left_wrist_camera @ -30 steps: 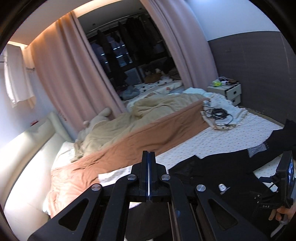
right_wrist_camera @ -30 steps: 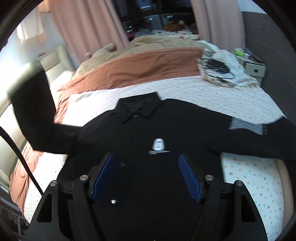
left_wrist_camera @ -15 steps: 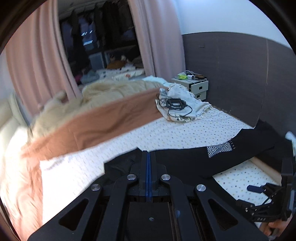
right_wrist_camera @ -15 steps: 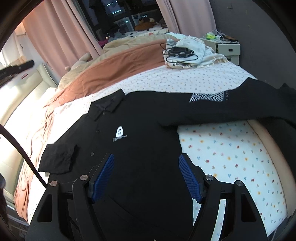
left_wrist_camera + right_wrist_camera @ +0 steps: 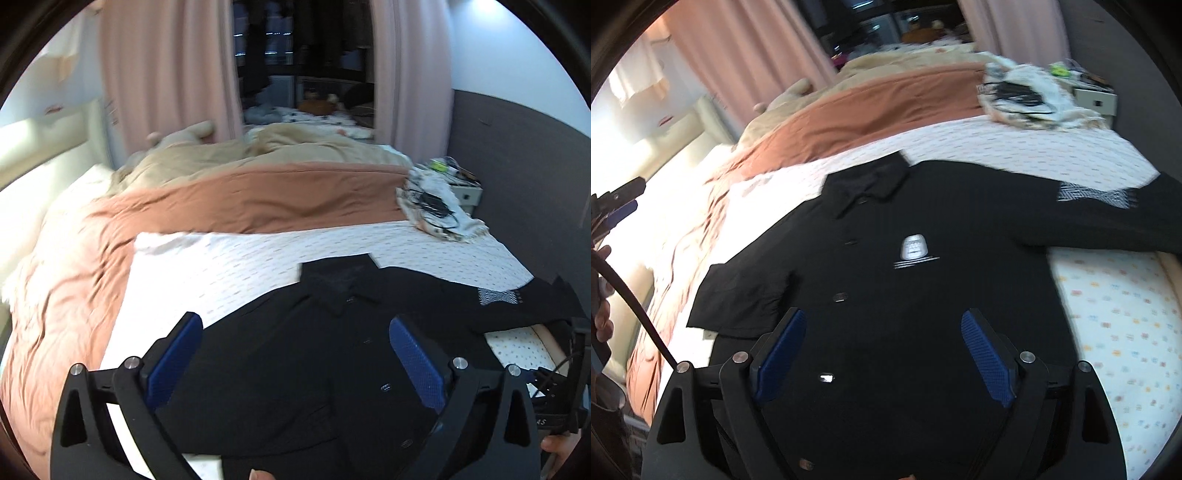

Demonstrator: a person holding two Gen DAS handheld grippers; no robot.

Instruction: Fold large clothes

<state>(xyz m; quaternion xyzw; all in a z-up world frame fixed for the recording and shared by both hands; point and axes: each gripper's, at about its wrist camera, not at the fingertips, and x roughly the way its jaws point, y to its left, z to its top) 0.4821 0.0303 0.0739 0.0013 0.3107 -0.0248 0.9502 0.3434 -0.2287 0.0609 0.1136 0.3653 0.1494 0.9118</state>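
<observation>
Folding has reached the sleeves, I judge: the black shirt [image 5: 886, 280] lies face up on the bed [image 5: 1108, 314], collar away from the jaws, with one sleeve [image 5: 742, 299] already tucked in as a short flap and the other sleeve [image 5: 1108, 221] stretched out long toward the bed's edge.

Both tools hang above the shirt's lower front. The left gripper [image 5: 295, 362] has its jaws opening, wide apart, with nothing between the pads; the shirt's buttoned front lies beyond and below them. The right gripper [image 5: 882, 350] is also opening its jaws, empty, with the chest logo [image 5: 914, 249] straight ahead of them, the folded sleeve ahead and to the left of its left jaw, and the long sleeve ahead and off to the right of its right jaw.

The next move probably calls for swinging the right gripper out past its right jaw, closing on the long sleeve near its patterned patch [image 5: 1093, 194], and carrying it across the chest.

Count: one shirt, two sleeves, one logo, one patch, two grippers.
</observation>
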